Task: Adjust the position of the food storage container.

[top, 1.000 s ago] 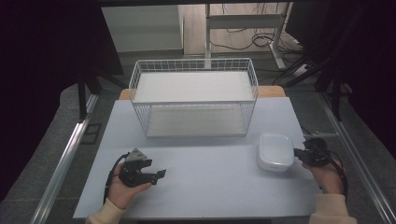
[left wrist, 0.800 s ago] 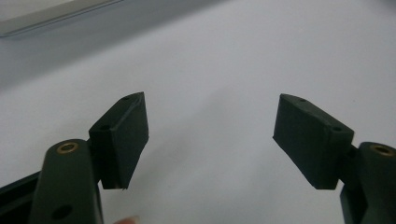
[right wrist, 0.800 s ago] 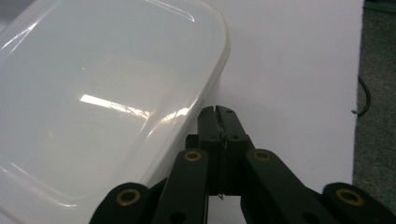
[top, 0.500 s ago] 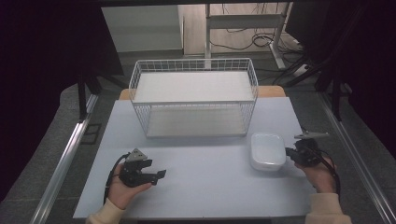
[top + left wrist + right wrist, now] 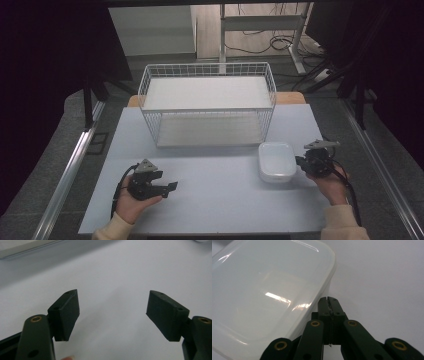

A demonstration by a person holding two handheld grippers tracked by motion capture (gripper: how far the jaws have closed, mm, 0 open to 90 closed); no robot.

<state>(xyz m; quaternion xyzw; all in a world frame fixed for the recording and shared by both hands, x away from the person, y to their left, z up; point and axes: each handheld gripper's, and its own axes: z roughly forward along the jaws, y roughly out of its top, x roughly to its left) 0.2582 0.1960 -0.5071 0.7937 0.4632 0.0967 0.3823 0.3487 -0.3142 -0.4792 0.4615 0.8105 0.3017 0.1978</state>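
A white lidded plastic container [image 5: 276,161] lies flat on the pale table [image 5: 220,205], right of centre. My right gripper [image 5: 299,161] is at its right side, shut with its jaws pressed together and nothing between them. In the right gripper view the tips [image 5: 328,300] touch the container's [image 5: 269,290] rounded edge. My left gripper [image 5: 171,186] rests low at the front left, open. Its pads [image 5: 65,312] stand wide apart over bare table, holding nothing.
A white wire basket [image 5: 207,111] with a white floor stands at the back centre of the table, just behind the container. Dark floor, metal rails and desk legs surround the table. Bare tabletop lies between the two grippers.
The container has slid to the left and slightly away from the front edge, with my shut right gripper following against its right side. The left gripper has stayed put.
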